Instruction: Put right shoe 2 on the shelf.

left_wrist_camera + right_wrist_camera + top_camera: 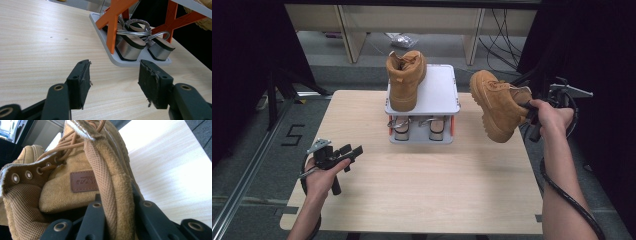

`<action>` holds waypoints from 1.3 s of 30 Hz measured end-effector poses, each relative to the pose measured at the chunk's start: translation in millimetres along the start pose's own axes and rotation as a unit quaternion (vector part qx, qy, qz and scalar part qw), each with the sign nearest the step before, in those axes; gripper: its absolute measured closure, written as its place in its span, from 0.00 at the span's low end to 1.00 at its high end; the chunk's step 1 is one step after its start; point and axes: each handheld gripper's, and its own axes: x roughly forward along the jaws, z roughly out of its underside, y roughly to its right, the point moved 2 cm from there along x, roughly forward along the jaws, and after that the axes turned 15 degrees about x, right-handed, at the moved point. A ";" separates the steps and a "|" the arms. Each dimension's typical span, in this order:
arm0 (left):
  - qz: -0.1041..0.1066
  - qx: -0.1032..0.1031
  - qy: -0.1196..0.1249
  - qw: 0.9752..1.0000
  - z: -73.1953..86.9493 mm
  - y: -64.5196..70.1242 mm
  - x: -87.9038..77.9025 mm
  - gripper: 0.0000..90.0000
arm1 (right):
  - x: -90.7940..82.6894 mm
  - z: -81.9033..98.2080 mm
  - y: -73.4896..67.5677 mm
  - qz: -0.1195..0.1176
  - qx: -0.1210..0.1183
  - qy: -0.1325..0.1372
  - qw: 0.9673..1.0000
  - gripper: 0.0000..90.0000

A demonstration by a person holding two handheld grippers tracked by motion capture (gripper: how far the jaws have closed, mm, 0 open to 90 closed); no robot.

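Observation:
A tan boot (497,105) hangs in the air at the table's right side, tilted with its sole toward the table. My right gripper (528,111) is shut on its collar; in the right gripper view the padded collar (110,185) is pinched between the black jaws. A second tan boot (405,78) stands upright on the top shelf of a small grey rack (437,90) at the table's back middle. My left gripper (352,153) rests low at the front left of the wooden table (422,185), open and holding nothing, its fingers (80,82) pointing toward the rack's base (110,55).
Two silver heeled shoes (417,127) sit on the rack's lower shelf between orange braces (112,22). Black curtains flank the table. Cables trail from both grippers. A desk frame and wires stand behind the table.

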 end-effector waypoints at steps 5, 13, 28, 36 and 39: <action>0.003 0.001 0.002 1.000 -0.1 -0.4 0.1 0.46 | 1.0 0.5 -3.9 -0.002 -0.004 0.001 1.000 0.92; -0.002 -0.001 0.001 1.000 -0.6 -0.7 -1.3 0.46 | 1.2 1.2 -11.4 -0.020 0.001 0.005 1.000 0.92; -0.004 -0.001 0.002 1.000 -0.7 -2.4 -2.5 0.46 | 4.7 3.5 -25.6 -0.030 -0.004 0.000 1.000 0.91; -0.003 0.001 0.004 1.000 -1.4 -3.0 -3.4 0.47 | 2.0 4.0 -36.0 -0.032 -0.007 0.005 0.999 0.91; -0.002 0.000 0.005 1.000 -1.2 -2.9 -3.2 0.47 | 3.0 3.9 -38.1 -0.039 -0.015 0.009 0.999 0.91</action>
